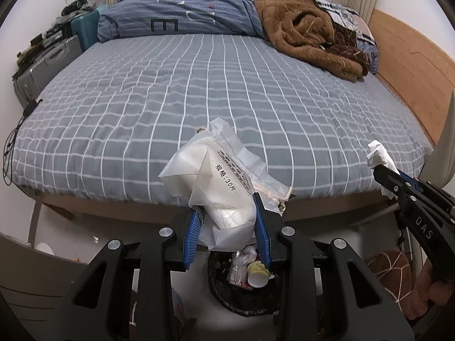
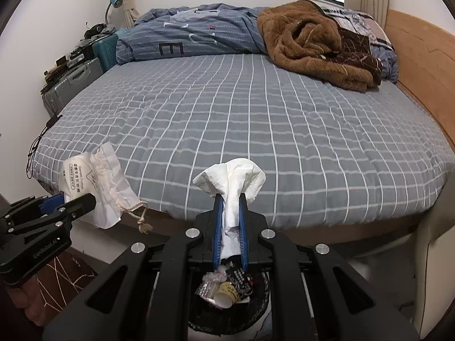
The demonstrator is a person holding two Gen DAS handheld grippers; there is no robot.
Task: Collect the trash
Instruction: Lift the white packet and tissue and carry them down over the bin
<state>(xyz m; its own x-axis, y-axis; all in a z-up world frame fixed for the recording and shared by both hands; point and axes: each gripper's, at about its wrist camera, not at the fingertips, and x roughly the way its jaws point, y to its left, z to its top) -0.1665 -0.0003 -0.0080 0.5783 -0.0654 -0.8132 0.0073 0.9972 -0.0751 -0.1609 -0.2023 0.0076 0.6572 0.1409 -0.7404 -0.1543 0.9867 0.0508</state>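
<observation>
Left wrist view
Left gripper (image 1: 227, 221): its blue pads are closed on a white plastic bag (image 1: 216, 182), one pad on each side; the gap is only as wide as the crumpled bag.
Bag: it is crumpled, has printed black text on it and a cord (image 1: 284, 199) hanging at its right side. It is held above the floor, in front of the bed edge.
Bin (image 1: 244, 281): a dark bin with a black liner stands on the floor, directly below the left gripper. Inside are a paper cup (image 1: 257, 274) and some wrappers.
Right gripper (image 1: 381, 170): seen at the right edge; its tips are closed on a white tissue (image 1: 378, 153).
Bed (image 1: 199, 91): a grey sheet with white grid lines. A blue duvet (image 1: 182, 11) and a brown blanket (image 1: 307, 28) lie at the far end.
Suitcases (image 1: 48, 59): they stand along the wall, left of the bed.

Right wrist view
Right gripper (image 2: 230, 213): the blue pads are almost together and pinch the tissue (image 2: 233, 176), which spreads out above them.
Bin (image 2: 227, 298): it is below this gripper too; the cup (image 2: 224, 292) lies on top of the trash.
Left gripper (image 2: 76, 201): at the left edge, closed on the bag (image 2: 93, 176); the cord (image 2: 139, 213) hangs down from it.
Bed (image 2: 256, 119): it is behind both grippers, with the duvet (image 2: 193, 34) and blanket (image 2: 312, 42) far away.
</observation>
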